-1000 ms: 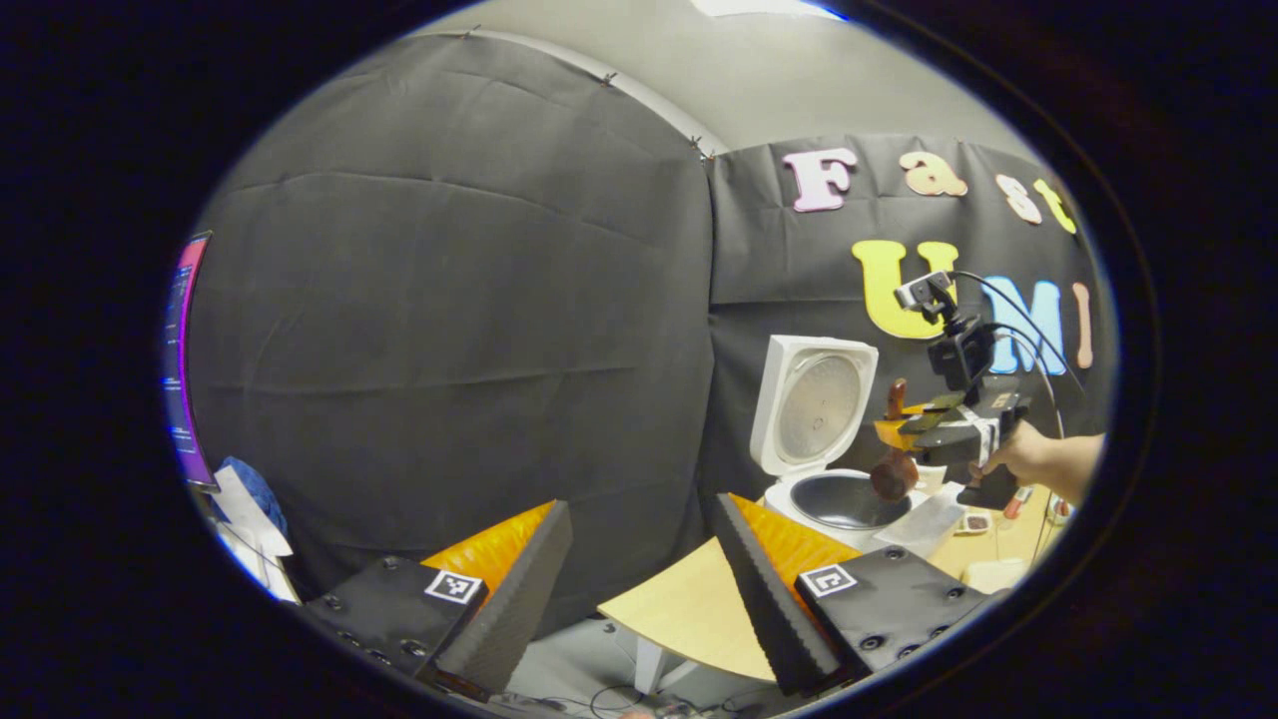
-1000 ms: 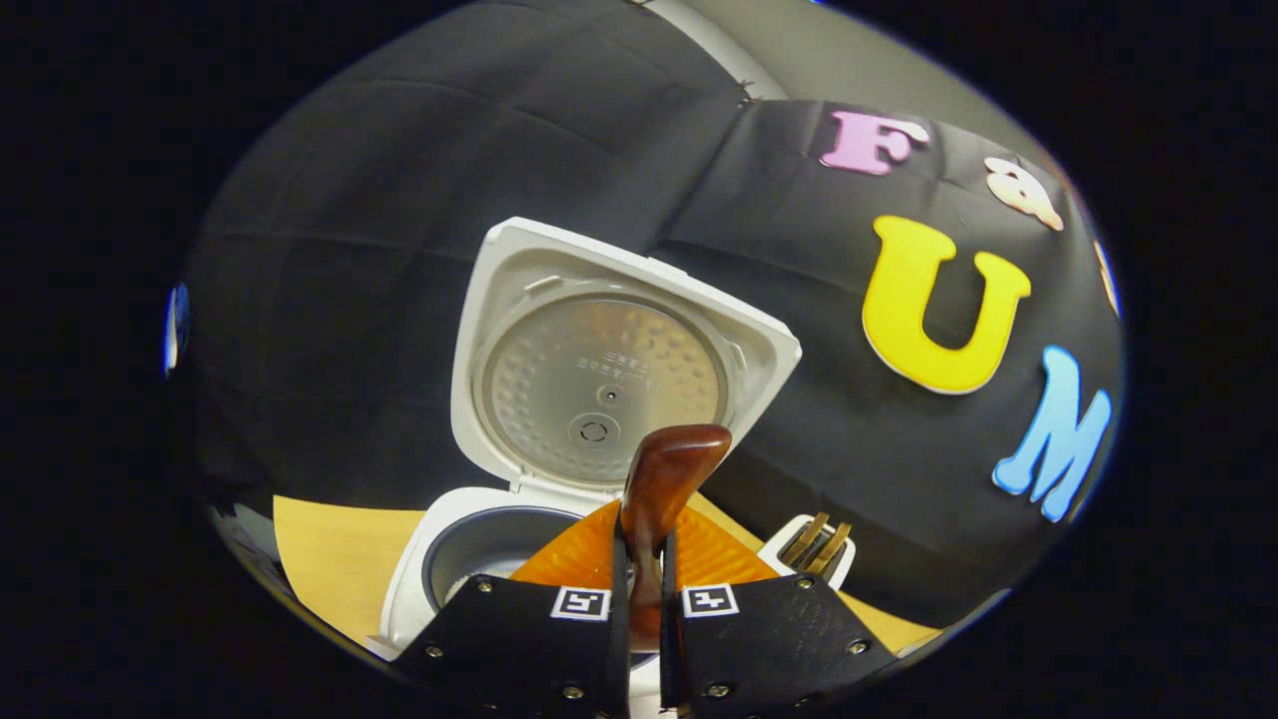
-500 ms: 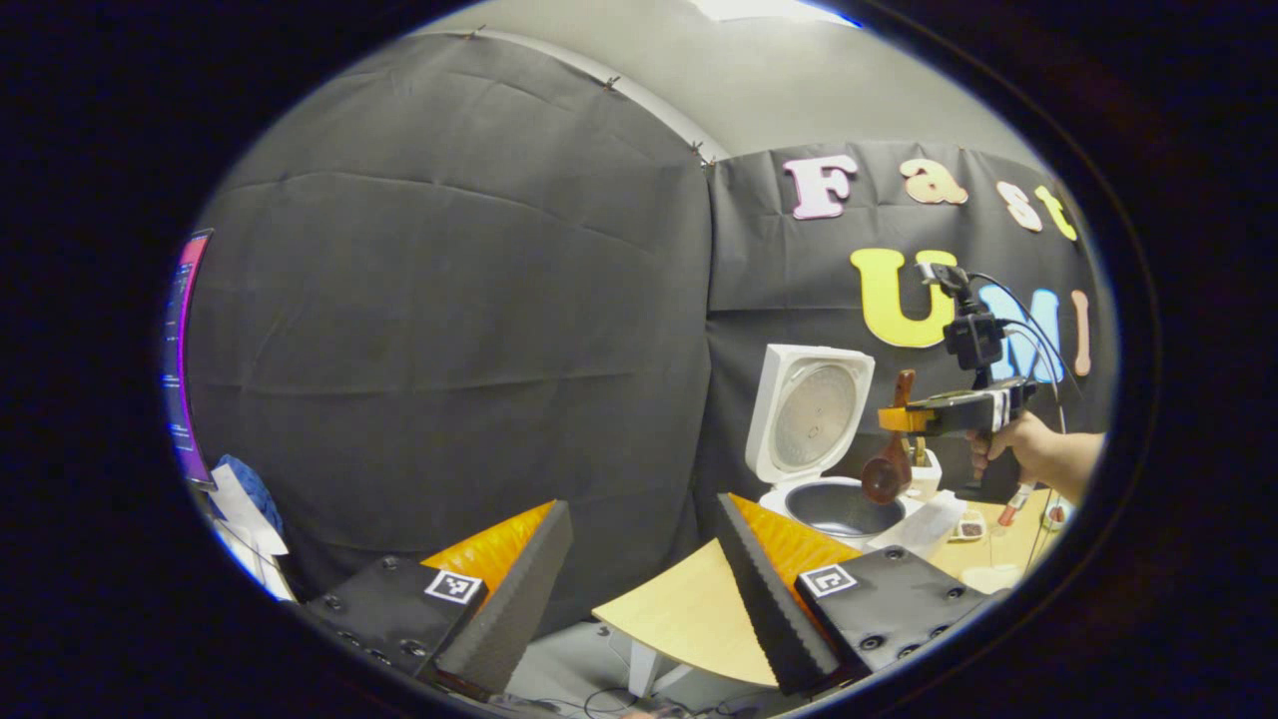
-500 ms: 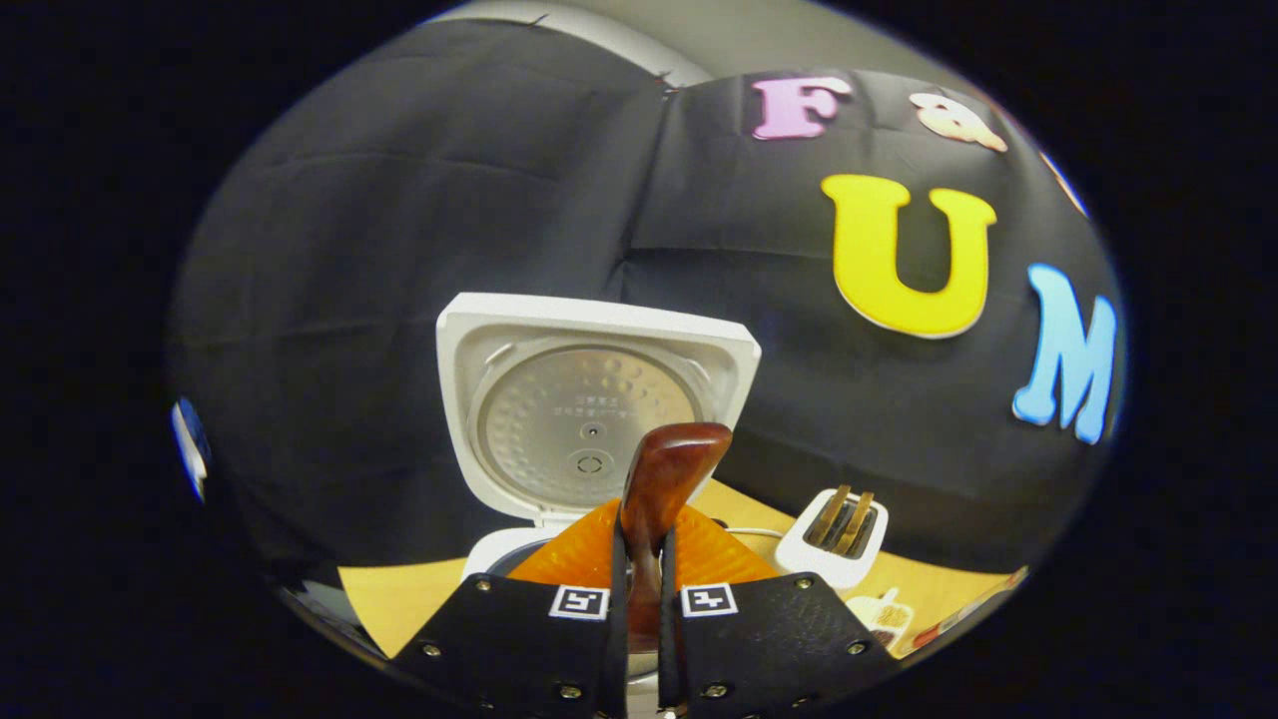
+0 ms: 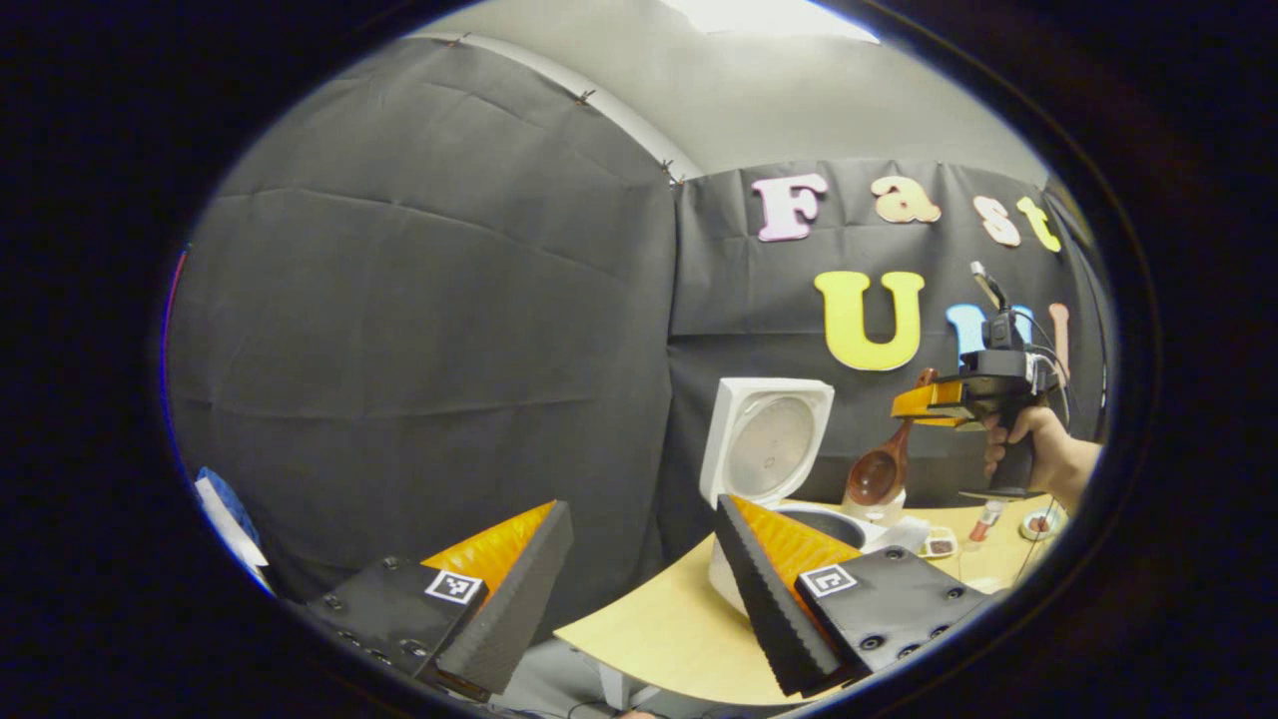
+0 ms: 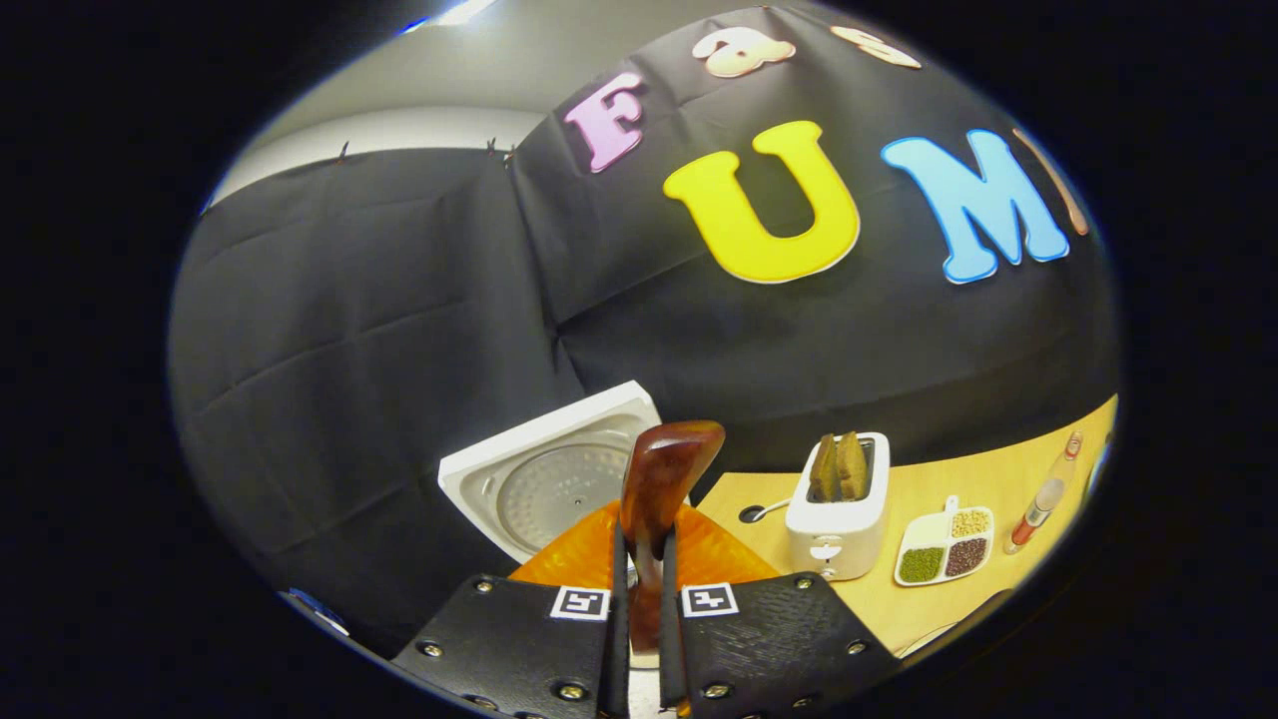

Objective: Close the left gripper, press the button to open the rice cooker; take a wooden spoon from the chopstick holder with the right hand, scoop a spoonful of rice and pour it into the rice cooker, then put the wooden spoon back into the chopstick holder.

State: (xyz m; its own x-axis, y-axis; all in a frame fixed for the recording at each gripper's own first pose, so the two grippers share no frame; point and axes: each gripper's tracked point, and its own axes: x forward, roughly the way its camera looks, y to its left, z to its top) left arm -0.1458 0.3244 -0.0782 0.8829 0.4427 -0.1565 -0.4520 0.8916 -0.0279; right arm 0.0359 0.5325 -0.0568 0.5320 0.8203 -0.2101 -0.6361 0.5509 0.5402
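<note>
In the left gripper view, the left gripper [image 5: 639, 589] is held with its fingers wide apart and nothing between them. Beyond the right finger the rice cooker [image 5: 764, 449] stands with its lid up, and farther off the wooden spoon [image 5: 879, 469] hangs bowl-down from the right gripper [image 5: 924, 401], carried by a hand [image 5: 1028, 449].

In the right gripper view, the spoon handle is clamped between closed fingers and rises just ahead of the tips. The cooker lid lies behind the fingers to the left, and a toaster [image 6: 839, 509] to the right. The chopstick holder cannot be made out, so it is best found first, then the spoon lowered bowl-first and released only once seated.
</note>
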